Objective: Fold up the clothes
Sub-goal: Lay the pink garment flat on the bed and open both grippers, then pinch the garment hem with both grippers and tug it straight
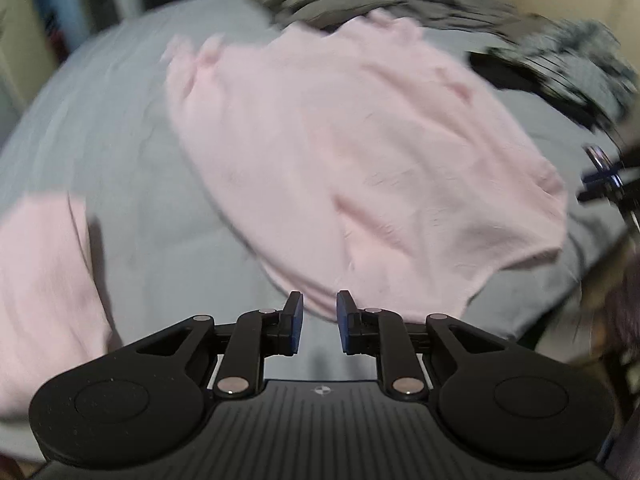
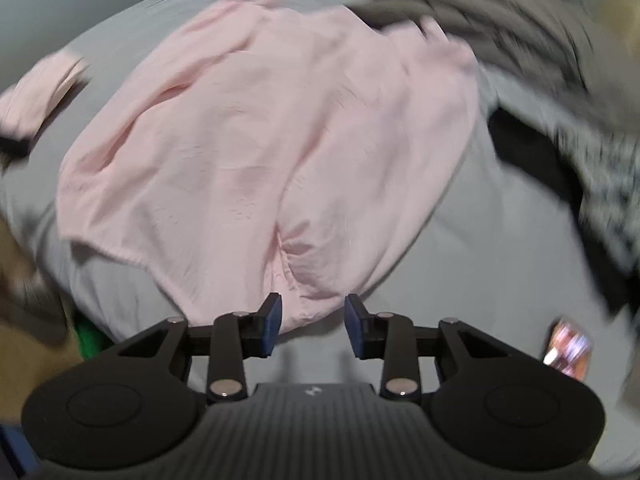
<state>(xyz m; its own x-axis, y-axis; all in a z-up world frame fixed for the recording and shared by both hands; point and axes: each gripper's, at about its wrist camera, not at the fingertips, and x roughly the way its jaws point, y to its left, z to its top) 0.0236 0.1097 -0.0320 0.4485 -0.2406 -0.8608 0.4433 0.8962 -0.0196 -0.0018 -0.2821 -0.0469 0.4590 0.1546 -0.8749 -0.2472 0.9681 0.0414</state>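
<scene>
Your pink garment (image 2: pixel 260 152) lies spread and rumpled on the grey bed sheet (image 2: pixel 480 260), its near hem just ahead of both tools. Your left gripper (image 1: pixel 319 322) and right gripper (image 2: pixel 313 326) each stand partly open, holding nothing. A second pink piece (image 1: pixel 40 288) lies to the left, apart. Dark clothes (image 2: pixel 500 20) heap at the far side. No legible writing shows.

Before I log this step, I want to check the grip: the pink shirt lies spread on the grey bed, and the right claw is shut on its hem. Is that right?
Not quite. The pink shirt does lie spread on the grey bed, but the right claw is open: the right wrist view shows its jaws apart with nothing clamped, the hem lying just beyond them.
</scene>
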